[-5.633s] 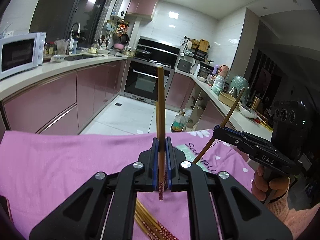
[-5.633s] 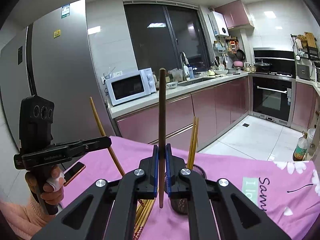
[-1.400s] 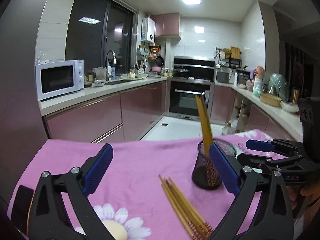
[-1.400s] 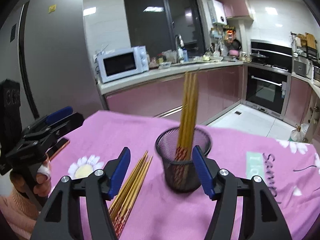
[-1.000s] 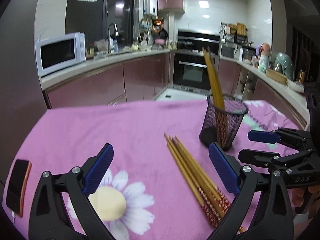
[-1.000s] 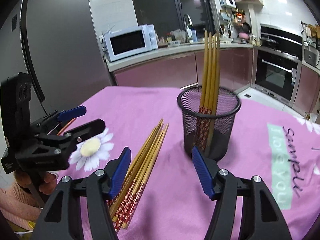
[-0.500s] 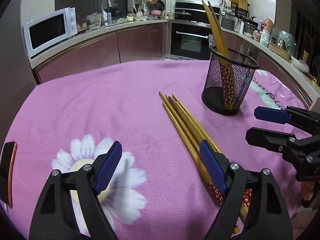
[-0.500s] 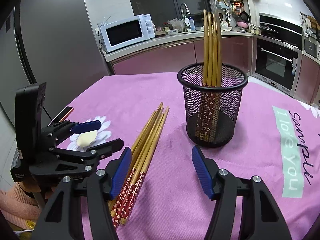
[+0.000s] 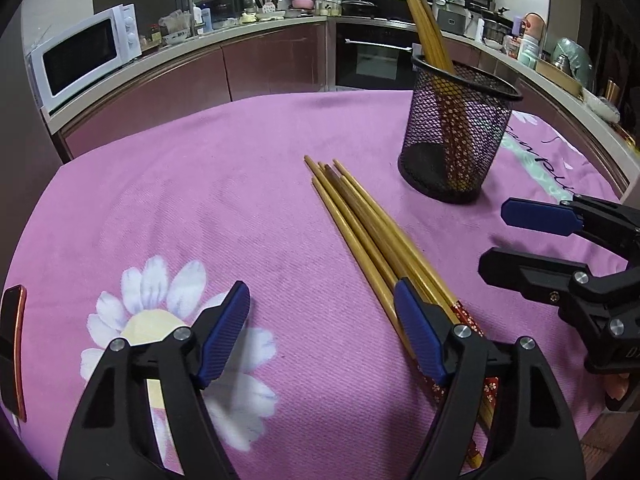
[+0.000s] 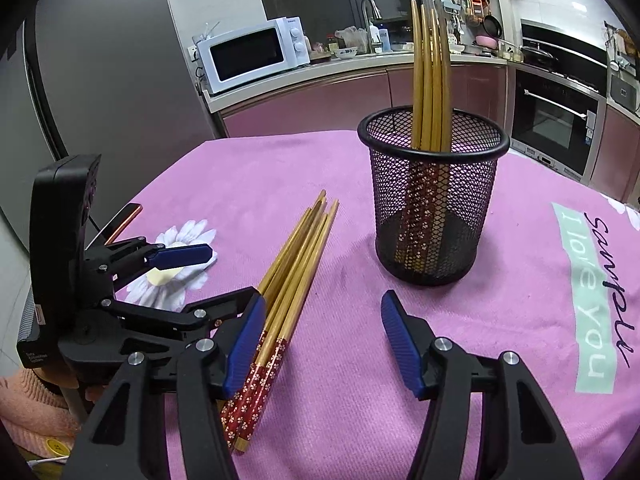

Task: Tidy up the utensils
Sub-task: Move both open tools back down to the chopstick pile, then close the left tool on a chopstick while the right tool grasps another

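chopsticks [image 9: 372, 236] lie bundled on the table [image 9: 200, 200] near the holder [image 9: 456, 140]; left gripper [image 9: 320, 336] closing, empty, beside them. right gripper [image 10: 322, 344] closing on nothing too. next: straddle one stick.

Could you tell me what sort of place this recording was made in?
Most likely a home kitchen. A white microwave stands on a counter over pink cabinets, with a sink tap and a built-in oven further along. The work happens on a table under a pink cloth.
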`<state>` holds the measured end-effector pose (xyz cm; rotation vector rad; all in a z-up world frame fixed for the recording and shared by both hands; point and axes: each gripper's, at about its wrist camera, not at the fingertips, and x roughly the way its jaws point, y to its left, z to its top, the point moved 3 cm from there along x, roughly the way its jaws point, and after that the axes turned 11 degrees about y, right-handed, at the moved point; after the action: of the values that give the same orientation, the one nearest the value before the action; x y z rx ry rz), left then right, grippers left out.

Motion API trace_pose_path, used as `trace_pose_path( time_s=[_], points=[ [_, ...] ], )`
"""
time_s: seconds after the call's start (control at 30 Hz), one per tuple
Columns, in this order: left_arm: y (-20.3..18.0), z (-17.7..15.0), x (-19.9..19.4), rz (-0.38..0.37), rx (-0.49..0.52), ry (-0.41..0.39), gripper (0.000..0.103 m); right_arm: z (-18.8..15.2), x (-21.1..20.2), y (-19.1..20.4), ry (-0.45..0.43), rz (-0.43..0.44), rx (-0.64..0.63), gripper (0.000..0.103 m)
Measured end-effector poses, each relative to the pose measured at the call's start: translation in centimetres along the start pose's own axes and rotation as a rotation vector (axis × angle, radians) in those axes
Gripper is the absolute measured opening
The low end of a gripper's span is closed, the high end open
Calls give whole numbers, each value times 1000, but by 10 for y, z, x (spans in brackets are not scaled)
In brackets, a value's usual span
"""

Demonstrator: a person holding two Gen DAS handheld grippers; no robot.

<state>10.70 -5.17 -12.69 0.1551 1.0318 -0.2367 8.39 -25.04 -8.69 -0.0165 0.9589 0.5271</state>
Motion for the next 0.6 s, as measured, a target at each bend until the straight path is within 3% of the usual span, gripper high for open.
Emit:
trace_pose_path(
  time_s=[0.1,0.23,0.3,0.6],
  points=[
    [-3,1,2,0,6,4,74,-1,0,0,2,-1,-1,58],
    [-4,2,8,-2,11,32,58,-1,0,-1,8,0,-9,57],
    [-4,0,8,0,16,31,56,-1,1,-1,13,-2,-13,57],
    [3,-1,6,-39,-1,41,42,1,13,1,65,-12,-24,38]
  ],
)
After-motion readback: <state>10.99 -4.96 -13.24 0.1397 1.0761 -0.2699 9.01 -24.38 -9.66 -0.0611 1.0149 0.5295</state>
